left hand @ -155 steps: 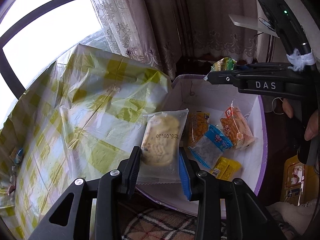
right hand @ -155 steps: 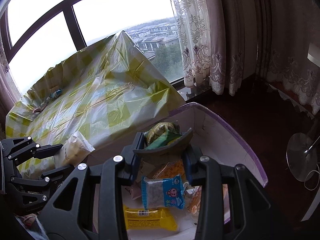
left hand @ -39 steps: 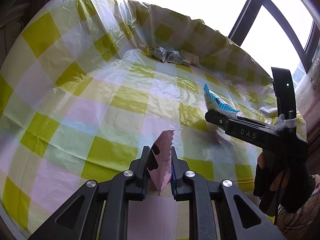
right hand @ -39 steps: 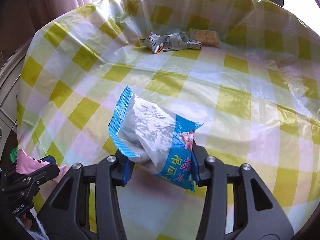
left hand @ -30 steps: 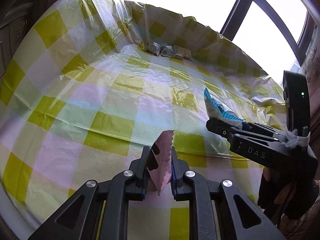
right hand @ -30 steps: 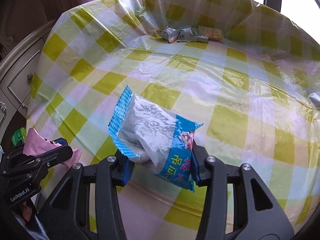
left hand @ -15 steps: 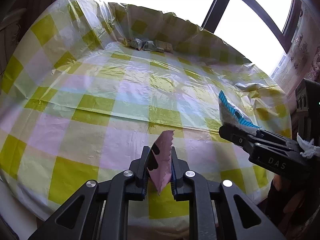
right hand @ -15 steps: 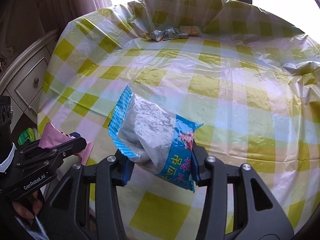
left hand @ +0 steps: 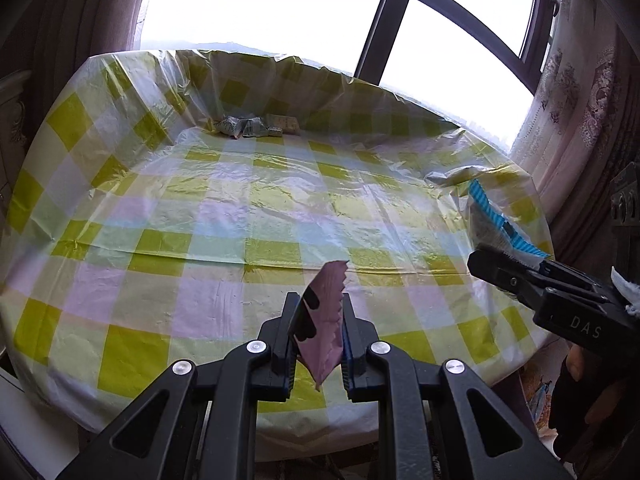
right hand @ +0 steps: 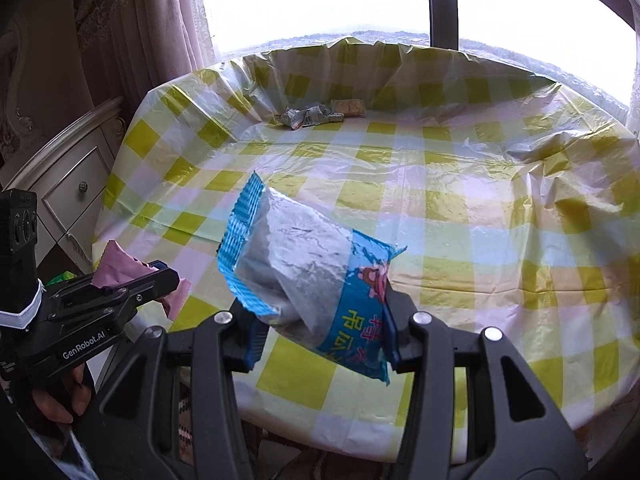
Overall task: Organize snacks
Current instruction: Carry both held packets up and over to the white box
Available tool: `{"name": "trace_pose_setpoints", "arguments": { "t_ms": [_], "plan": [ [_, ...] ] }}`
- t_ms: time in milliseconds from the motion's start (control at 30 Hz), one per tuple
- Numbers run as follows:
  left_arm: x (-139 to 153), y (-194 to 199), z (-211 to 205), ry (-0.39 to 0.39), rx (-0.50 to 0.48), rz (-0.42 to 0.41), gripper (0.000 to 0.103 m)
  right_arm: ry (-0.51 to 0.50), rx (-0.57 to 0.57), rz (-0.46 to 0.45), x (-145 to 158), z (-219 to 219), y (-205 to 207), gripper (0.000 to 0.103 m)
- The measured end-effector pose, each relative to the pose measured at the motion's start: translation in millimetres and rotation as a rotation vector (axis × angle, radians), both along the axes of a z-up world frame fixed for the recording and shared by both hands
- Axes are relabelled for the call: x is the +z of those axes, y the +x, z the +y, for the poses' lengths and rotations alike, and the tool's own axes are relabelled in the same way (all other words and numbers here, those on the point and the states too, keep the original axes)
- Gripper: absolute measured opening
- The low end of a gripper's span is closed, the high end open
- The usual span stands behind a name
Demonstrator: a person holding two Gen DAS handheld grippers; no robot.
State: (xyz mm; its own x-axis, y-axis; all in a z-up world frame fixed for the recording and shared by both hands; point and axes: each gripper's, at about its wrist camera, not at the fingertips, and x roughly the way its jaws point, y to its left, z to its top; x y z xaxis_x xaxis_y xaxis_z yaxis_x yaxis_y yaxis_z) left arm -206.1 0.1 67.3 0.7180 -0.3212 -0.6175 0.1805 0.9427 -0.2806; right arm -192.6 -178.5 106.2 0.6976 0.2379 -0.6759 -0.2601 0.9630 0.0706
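Note:
My left gripper [left hand: 318, 322] is shut on a thin pink snack packet [left hand: 325, 320] that stands upright between its pads, above the near edge of the round table. My right gripper [right hand: 320, 328] is shut on a blue and silver snack bag [right hand: 304, 272], tilted, held over the table's near side. In the left wrist view the right gripper [left hand: 486, 254] with the blue bag [left hand: 490, 224] shows at the right. In the right wrist view the left gripper [right hand: 172, 276] with the pink packet [right hand: 120, 266] shows at the lower left, a hand below it.
The round table wears a yellow-checked plastic cloth [left hand: 248, 208]. Several small snack packets [left hand: 256, 126] lie together at its far edge by the window; the same snack cluster [right hand: 320, 114] shows in the right wrist view. A white drawer cabinet [right hand: 68, 184] stands left of the table. Curtains hang at both sides.
Both grippers have drawn back from the table and risen, each keeping its packet. More of the table and its near edge shows now. The right gripper has shifted toward the right in the left view.

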Motion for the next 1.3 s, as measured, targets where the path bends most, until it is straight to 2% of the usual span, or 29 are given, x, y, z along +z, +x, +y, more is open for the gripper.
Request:
{"name": "trace_pose_setpoints", "arguments": {
  "t_ms": [400, 900, 1167, 1300],
  "plan": [
    [30.7, -22.4, -55.7, 0.06, -0.143, -0.095, 0.018, 0.013, -0.125, -0.07, 30.4, -69.2, -67.6, 0.05],
    [66.2, -53.1, -155.2, 0.158, -0.407, -0.205, 0.019, 0.013, -0.337, -0.116, 46.4, -167.6, -133.8, 0.05],
    [67.2, -68.4, -212.1, 0.215, -0.576, -0.2, 0.019, 0.029, -0.458, -0.127, 48.0, -217.5, -162.9, 0.05],
    [56.4, -76.7, -255.4, 0.241, -0.707, -0.134, 0.019, 0.016, -0.505, -0.093, 37.0, -236.7, -178.0, 0.05]
  ]
}}
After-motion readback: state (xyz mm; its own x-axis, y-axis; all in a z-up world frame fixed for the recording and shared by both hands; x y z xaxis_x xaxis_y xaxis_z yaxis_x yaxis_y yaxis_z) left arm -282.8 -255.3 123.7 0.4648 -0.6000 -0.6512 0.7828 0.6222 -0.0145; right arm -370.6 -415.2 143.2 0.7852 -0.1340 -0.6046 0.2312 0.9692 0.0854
